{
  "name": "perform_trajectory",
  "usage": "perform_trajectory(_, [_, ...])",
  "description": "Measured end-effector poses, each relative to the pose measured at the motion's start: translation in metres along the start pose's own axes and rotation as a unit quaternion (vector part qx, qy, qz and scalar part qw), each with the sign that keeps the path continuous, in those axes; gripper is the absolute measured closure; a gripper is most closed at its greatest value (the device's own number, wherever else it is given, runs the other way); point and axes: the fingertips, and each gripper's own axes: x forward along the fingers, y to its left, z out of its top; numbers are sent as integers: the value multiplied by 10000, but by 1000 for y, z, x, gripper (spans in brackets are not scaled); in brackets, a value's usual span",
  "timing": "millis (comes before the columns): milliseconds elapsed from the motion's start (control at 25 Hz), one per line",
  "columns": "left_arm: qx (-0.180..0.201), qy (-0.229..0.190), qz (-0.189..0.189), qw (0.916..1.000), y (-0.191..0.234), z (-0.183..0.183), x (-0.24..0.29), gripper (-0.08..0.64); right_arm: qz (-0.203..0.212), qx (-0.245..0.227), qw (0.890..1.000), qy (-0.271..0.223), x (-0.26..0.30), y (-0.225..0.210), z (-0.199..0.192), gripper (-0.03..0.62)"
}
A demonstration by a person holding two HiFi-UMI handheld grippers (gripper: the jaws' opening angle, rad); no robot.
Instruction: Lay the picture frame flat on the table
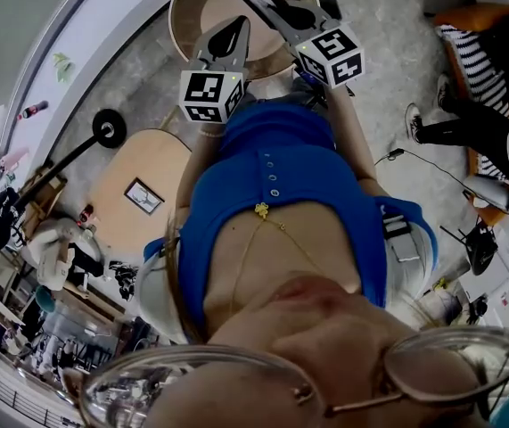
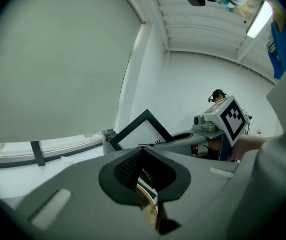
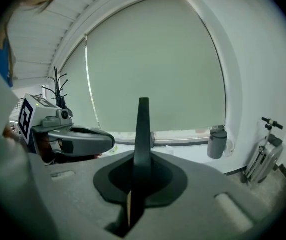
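Picture frame [image 3: 143,134], edge-on, seems clamped in right tool [image 3: 137,184].

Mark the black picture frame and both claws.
Black-rimmed white picture frame [image 2: 141,132]: left gripper view, white face.
Right claw [image 3: 139,165]: right gripper view, between pads clamping the frame's edge.
Left claw [image 2: 141,152]: left gripper view, where its shut pads meet.

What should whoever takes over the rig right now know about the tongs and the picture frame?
Right tongs: shut on the picture frame, which is held in the air.
Left tongs: shut, empty, close beside.
Round wooden table: below both tongs in the head view.
Done: frame is gripped.
Left: lower it, lay it flat on the table, release.
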Motion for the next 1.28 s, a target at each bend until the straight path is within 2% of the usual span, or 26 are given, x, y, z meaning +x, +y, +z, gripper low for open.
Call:
perform_trajectory(360, [-125,253,66,9996,-7,-18,12,560,166,-231,9985,457,13,-13,-22,580])
perform_trajectory(600, [-216,454,165,9986,-8,-32,18,560,320,-171,9974,617,26,-20,-40,580])
perform_trajectory(960, [-314,852,229,9956,-9,-69,32,560,488,-319,9928,1043,51,-34,-80,580])
perform_trajectory(1280, [-328,960,218,9946,-13,-76,31,560,592,-228,9923,1066,49,-27,-86,580])
